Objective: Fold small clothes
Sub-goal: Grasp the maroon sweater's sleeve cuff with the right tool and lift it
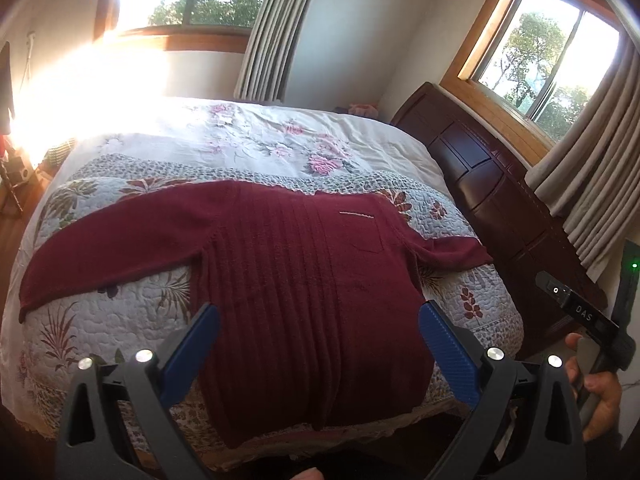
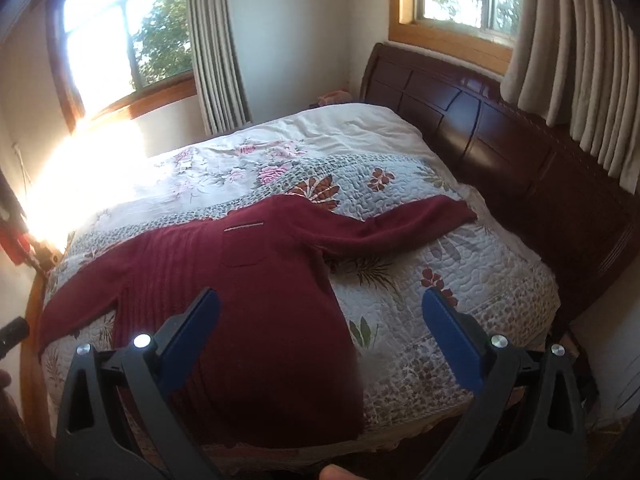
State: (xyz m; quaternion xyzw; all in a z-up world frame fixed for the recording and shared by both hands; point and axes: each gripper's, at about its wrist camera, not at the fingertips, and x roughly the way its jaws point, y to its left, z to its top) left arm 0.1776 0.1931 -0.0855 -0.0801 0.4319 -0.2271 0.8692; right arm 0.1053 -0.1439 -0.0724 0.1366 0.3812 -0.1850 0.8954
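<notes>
A dark red knitted sweater (image 1: 304,280) lies spread flat on the bed, both sleeves stretched out sideways and its hem hanging a little over the near edge. It shows a chest pocket and a thin pale line near the collar. The same sweater (image 2: 248,312) fills the lower left of the right wrist view. My left gripper (image 1: 320,328) hovers open above the sweater's lower body, nothing between its blue fingers (image 1: 448,344). My right gripper (image 2: 320,320) is also open, held above the sweater's right hem and the bedspread beside it.
The bed carries a quilted floral bedspread (image 1: 248,136). A dark wooden headboard (image 2: 520,152) stands on the right. Windows with grey curtains (image 1: 276,28) lie behind, and strong sun glare washes out the left. A hand holding the other gripper's handle (image 1: 592,384) shows at the right.
</notes>
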